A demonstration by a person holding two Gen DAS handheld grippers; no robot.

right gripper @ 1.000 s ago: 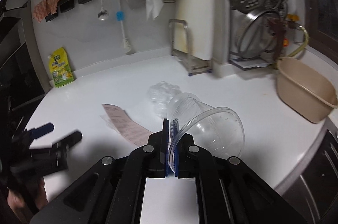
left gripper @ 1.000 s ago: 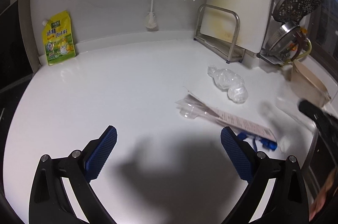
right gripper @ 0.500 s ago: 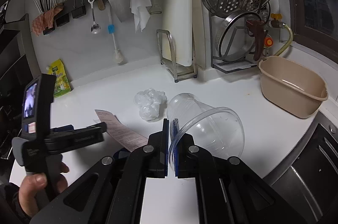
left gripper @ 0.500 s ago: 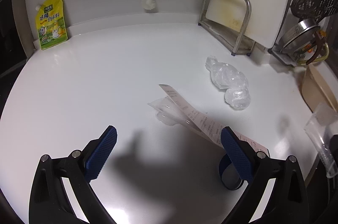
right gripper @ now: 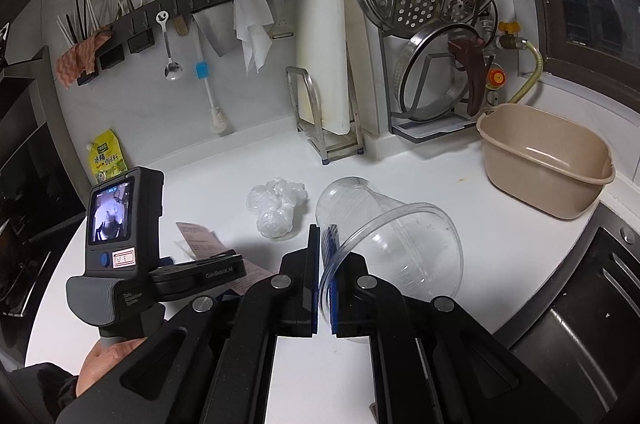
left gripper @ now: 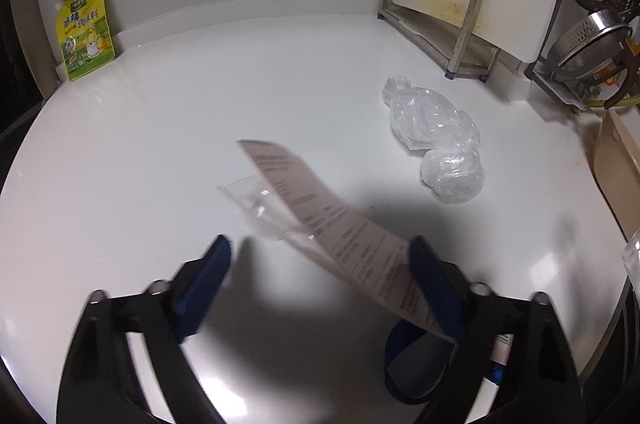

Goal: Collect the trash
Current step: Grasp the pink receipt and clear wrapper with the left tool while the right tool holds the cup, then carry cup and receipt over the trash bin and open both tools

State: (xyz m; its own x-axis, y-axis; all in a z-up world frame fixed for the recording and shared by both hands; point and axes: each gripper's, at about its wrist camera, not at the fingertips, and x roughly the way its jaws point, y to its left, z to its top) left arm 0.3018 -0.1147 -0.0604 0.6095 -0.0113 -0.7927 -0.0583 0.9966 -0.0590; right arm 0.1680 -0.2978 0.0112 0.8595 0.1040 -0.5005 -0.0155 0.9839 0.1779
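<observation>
The receipt (left gripper: 336, 236) lay on the white counter (left gripper: 160, 152) with its far end curled up, running slantwise toward my left gripper (left gripper: 320, 276). Its near end reached the inner face of the right-hand pad (left gripper: 434, 288), but I could not tell whether they touched. That gripper's fingers stood apart and had just been closing in, the paper between them and not yet pinched. A flat clear wrapper (left gripper: 256, 200) sat under the receipt, and a blue ring-shaped thing (left gripper: 412, 364) lay just below that pad. The crumpled plastic bag (left gripper: 436, 140) sat apart from the receipt, toward the metal rack (left gripper: 440, 8).

My right gripper (right gripper: 323, 280) had its fingers together, clamped on the rim of the clear plastic cup (right gripper: 384, 236), which it held tilted with its mouth toward the camera. From that view the left tool sat low over the counter with a hand (right gripper: 108, 360) on its handle.

The counter was bare and wide to the left, up to the yellow pouch (left gripper: 84, 28) against the back wall. The beige basin (right gripper: 544, 160) stood at the right near the counter's edge.
</observation>
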